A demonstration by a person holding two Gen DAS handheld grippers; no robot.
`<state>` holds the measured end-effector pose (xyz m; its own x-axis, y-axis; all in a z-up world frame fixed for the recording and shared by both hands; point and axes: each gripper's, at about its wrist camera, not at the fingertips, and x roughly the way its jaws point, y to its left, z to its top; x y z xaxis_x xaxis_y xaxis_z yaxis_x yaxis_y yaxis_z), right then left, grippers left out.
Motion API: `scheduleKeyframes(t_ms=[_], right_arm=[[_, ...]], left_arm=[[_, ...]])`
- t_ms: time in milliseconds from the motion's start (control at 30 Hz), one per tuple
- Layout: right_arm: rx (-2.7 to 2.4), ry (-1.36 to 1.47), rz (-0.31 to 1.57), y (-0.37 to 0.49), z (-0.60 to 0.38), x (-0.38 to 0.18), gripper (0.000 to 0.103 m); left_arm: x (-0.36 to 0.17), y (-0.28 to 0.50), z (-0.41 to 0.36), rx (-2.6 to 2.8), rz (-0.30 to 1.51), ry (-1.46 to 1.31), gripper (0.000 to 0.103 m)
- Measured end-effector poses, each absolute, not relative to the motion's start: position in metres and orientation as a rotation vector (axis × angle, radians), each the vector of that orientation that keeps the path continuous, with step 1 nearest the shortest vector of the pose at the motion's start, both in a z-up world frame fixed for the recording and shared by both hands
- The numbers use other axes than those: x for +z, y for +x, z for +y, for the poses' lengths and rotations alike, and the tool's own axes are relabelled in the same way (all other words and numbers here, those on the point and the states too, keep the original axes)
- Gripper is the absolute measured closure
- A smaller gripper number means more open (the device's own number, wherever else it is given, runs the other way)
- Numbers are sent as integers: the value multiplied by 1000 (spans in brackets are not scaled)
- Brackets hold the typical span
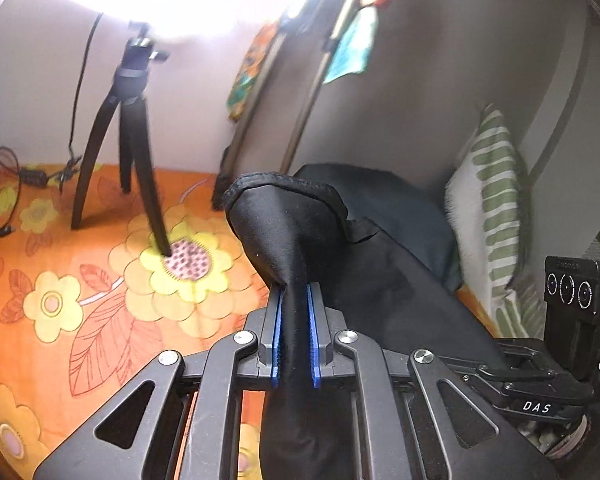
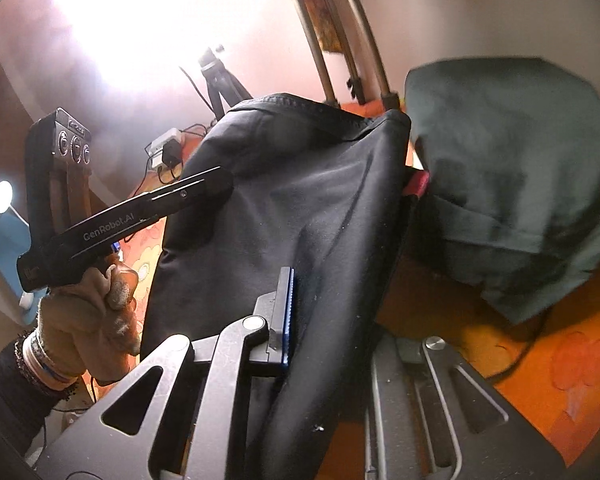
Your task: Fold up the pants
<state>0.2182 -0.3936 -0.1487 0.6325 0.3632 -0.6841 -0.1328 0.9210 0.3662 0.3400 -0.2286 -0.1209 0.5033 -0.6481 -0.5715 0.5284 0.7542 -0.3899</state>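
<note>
Orange floral bedsheet [image 1: 60, 280], spread below. Black pants [image 1: 296, 240], lifted off sheet, hem at 12 o'clock. Dark green garment [image 2: 512, 160], heaped at 2 o'clock. Left gripper [image 1: 295, 336], pinched tight on pants; right gripper [image 2: 324, 320], clamped on same cloth.

A black tripod [image 1: 128, 136] stands on the orange floral bedsheet [image 1: 60, 280], 1 leg on a yellow flower. A green-striped pillow [image 1: 492, 208] leans against the wall. A charger [image 2: 166, 150] lies nearby.
</note>
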Motion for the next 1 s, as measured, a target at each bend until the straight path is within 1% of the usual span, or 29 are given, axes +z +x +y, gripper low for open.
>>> scheduleKeyframes(t_ms=[233, 500, 700, 1000], right_arm=[[240, 236, 779, 194, -411, -112, 91], [152, 189, 712, 185, -455, -79, 91], [79, 154, 686, 202, -497, -69, 92], [42, 120, 704, 255, -540, -71, 92]], left_arm=[[-88, 331, -256, -771, 701, -174, 94], [-69, 343, -310, -834, 651, -169, 94], [-68, 367, -350, -852, 642, -181, 94], [-93, 413, -391, -807, 667, -190, 94]])
